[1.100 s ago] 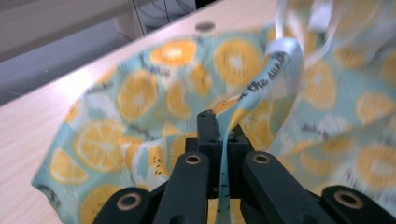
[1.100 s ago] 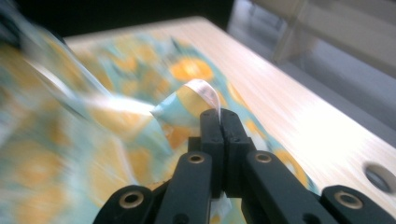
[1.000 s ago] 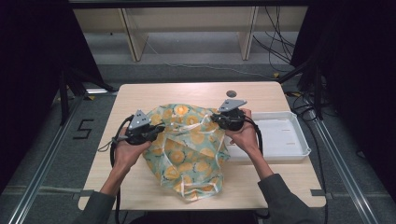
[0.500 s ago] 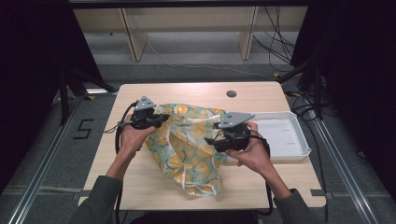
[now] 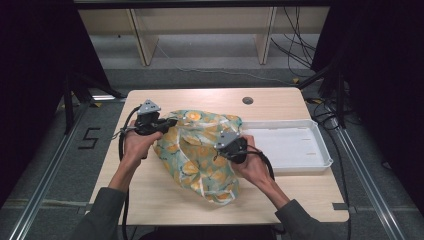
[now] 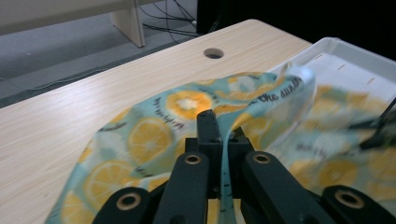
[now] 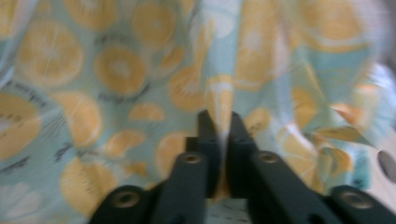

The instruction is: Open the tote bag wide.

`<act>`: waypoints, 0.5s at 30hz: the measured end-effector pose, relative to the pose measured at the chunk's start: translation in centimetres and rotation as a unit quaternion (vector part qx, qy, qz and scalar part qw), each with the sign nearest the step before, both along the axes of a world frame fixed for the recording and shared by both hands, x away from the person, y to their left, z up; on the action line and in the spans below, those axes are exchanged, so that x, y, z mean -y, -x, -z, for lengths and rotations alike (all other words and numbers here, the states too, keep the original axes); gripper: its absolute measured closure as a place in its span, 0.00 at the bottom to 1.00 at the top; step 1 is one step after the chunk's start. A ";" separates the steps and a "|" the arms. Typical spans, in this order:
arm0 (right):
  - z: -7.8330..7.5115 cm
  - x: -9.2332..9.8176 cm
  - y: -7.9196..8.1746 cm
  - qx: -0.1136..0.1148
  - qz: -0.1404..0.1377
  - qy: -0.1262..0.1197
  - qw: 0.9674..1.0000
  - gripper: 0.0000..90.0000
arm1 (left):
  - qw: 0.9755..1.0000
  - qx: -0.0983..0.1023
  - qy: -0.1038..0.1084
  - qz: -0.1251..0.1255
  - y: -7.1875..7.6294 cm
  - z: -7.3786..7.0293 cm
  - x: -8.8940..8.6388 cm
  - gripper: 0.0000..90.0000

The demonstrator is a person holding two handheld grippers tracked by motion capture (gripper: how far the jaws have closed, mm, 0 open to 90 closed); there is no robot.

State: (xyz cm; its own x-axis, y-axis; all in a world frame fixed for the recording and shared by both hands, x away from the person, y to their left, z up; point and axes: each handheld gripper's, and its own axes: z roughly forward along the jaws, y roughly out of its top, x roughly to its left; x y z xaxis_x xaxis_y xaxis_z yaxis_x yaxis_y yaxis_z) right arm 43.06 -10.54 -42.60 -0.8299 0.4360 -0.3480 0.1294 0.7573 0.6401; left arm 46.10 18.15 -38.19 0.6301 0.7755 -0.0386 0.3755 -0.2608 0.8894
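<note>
Fabric (image 5: 200,152) printed with orange slices on a pale green ground lies bunched on the light wooden table (image 5: 150,200), one piece, stretching from near the table's middle down toward the person's edge; whether it is a bag or a plain cloth cannot be told. Its right edge lies against one white tray (image 5: 295,145), which sits on the right side of the table with a pale liner inside.

Two grippers work the fabric. The left gripper (image 5: 167,124) is at the fabric's upper left corner, held in the left hand (image 5: 135,145); in the left gripper view its two black jaws are nearly together with a thin fold of the fabric (image 6: 154,135) pinched between them. The right gripper (image 5: 224,150) sits over the fabric's right part, just beside the tray's near left corner, held in the right hand (image 5: 255,167). Its jaws have just been closing, and in the right gripper view they stand close together with a ridge of the fabric (image 7: 116,70) caught between them; that view is blurred.

One round hole (image 5: 247,100) is cut in the table near its far edge, well apart from the fabric. One dark cable trails from each gripper, two in all.
</note>
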 end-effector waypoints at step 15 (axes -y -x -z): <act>-4.9 -3.0 -9.2 0.019 0.013 -0.102 0.995 1.00 | 0.997 -0.005 -0.015 -0.075 -1.5 4.4 -3.6 0.99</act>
State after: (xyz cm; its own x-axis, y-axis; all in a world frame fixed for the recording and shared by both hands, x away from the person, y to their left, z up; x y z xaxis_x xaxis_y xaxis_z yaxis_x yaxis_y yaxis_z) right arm 52.22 -7.55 -37.75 -0.8048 0.5224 -0.2819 0.1198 0.6081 0.7847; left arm 47.61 21.72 -42.64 0.5069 0.8618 -0.0190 0.4206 -0.2281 0.8781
